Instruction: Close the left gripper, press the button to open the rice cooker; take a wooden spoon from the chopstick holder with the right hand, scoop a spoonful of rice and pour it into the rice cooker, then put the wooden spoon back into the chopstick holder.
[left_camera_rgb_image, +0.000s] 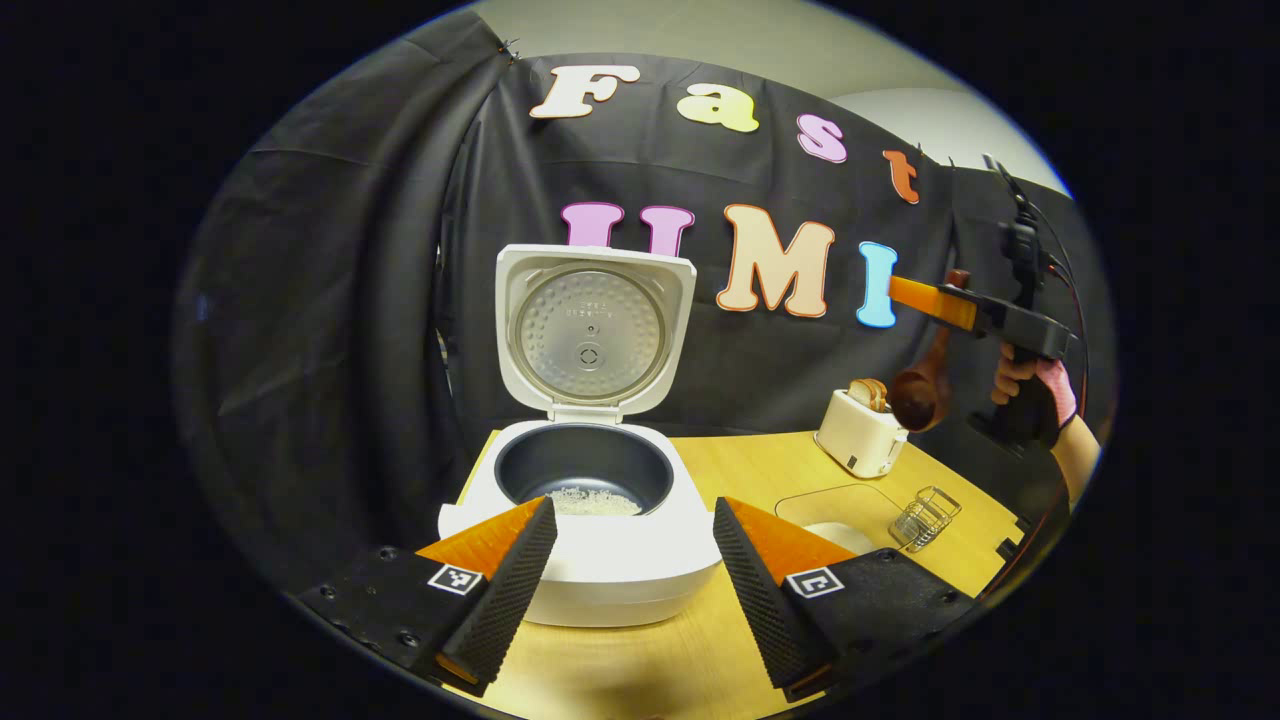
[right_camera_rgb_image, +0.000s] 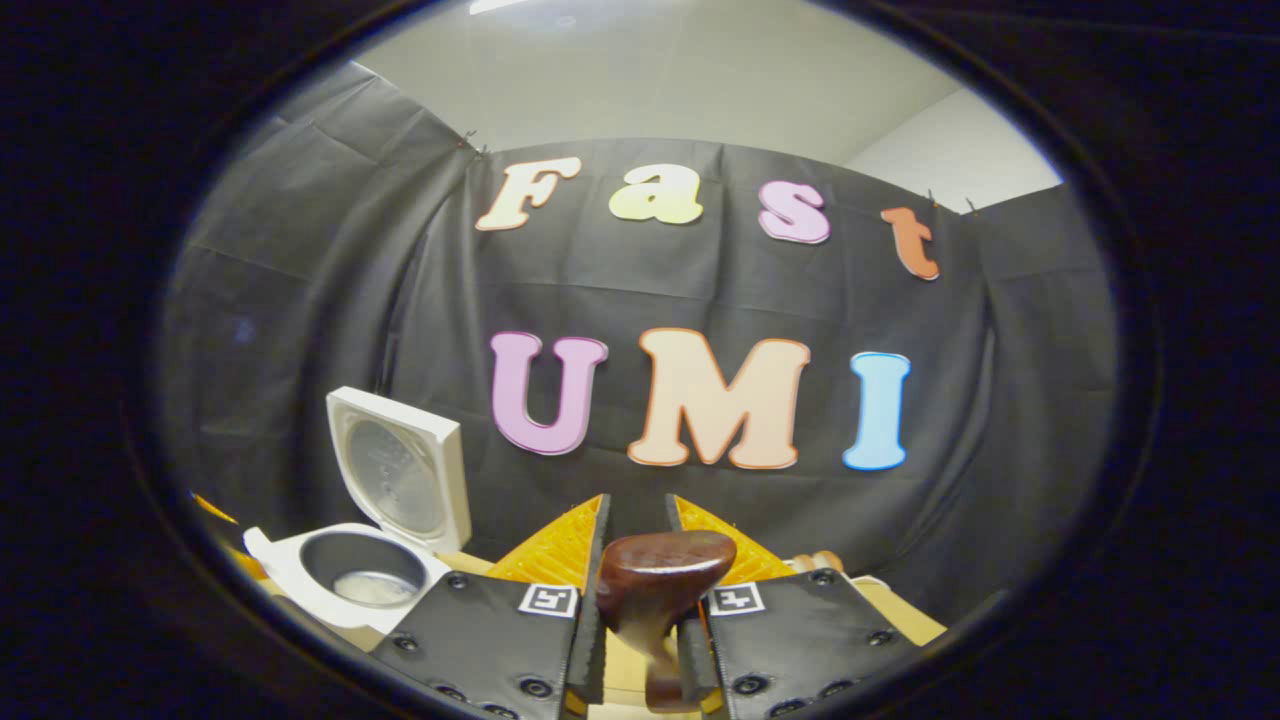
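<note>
Rice cooker (left_camera_rgb_image: 585, 520), white with its lid up and some rice in the dark pot, sits just ahead of the spread left jaws. Right jaws pinch the dark wooden spoon (right_camera_rgb_image: 655, 590) aloft, bowl hanging down; returning it to the wire chopstick holder (left_camera_rgb_image: 925, 517) seems next.

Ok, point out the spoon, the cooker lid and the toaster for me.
Spoon (right_camera_rgb_image: 655, 580): right gripper view, on the handle end between the gripper's fingers.
Cooker lid (left_camera_rgb_image: 592, 330): left gripper view, on its metal inner plate.
Toaster (left_camera_rgb_image: 858, 432): left gripper view, on its front side.
</note>
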